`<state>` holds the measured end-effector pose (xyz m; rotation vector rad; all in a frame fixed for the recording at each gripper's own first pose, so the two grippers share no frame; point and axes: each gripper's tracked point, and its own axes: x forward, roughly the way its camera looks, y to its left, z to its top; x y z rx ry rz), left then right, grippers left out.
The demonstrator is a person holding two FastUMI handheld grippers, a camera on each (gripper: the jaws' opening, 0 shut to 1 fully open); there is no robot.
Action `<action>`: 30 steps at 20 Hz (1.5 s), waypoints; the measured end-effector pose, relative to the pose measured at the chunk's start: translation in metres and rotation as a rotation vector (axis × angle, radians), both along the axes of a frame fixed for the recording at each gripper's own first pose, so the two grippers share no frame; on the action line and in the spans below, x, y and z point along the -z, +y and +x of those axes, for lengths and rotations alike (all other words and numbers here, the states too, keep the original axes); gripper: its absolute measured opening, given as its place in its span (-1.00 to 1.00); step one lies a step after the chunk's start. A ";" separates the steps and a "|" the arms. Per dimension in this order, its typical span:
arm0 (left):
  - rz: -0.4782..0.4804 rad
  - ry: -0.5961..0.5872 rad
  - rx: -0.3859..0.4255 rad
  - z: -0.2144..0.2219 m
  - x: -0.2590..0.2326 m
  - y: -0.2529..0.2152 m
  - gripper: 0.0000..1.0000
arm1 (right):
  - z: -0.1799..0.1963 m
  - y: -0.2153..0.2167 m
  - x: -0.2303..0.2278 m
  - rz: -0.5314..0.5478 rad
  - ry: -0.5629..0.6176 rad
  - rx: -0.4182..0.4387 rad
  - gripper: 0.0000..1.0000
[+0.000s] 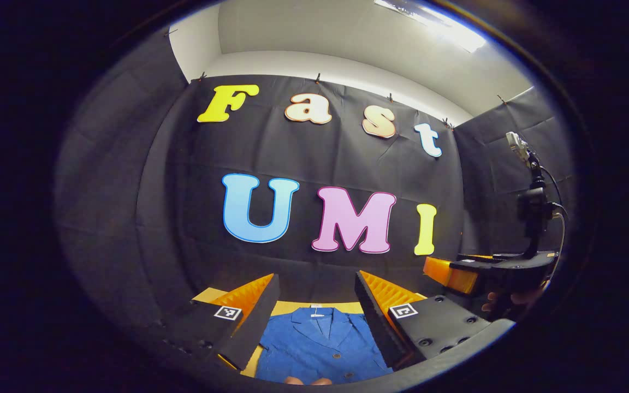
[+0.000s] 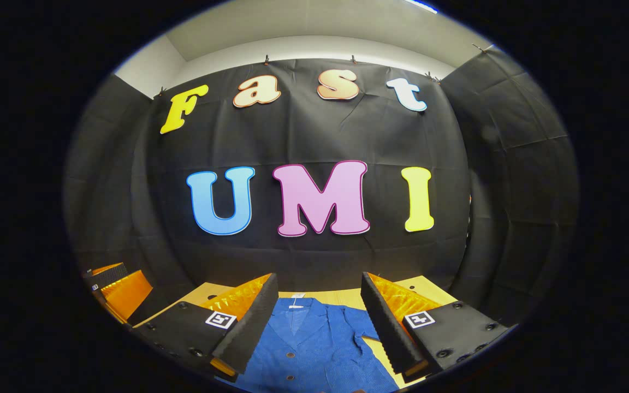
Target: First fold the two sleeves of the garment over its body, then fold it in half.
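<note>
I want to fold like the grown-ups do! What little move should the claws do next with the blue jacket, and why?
Probably lower both claws toward the blue jacket and go for a sleeve first. The left claw and right claw are both open, held above the jacket and gripping nothing. The jacket lies flat on the table, buttoned side up, apparently unfolded, and sleeves come before the half fold.

The blue jacket [image 1: 322,349] is cut off by the lower edge in the left gripper view, so its hem and sleeves cannot be seen there. The fingers [image 1: 249,319] of the left gripper [image 1: 317,316] hide its shoulders on both sides. In the right gripper view the jacket's lower part is also cut off. Most of the desk [image 2: 347,297] lies hidden under the jacket.
</note>
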<state>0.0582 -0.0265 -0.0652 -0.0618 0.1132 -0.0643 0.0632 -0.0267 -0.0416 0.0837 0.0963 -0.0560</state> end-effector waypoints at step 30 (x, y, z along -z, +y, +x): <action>0.066 0.366 0.067 0.041 0.112 -0.067 0.62 | 0.010 -0.362 0.331 0.305 0.803 0.745 0.96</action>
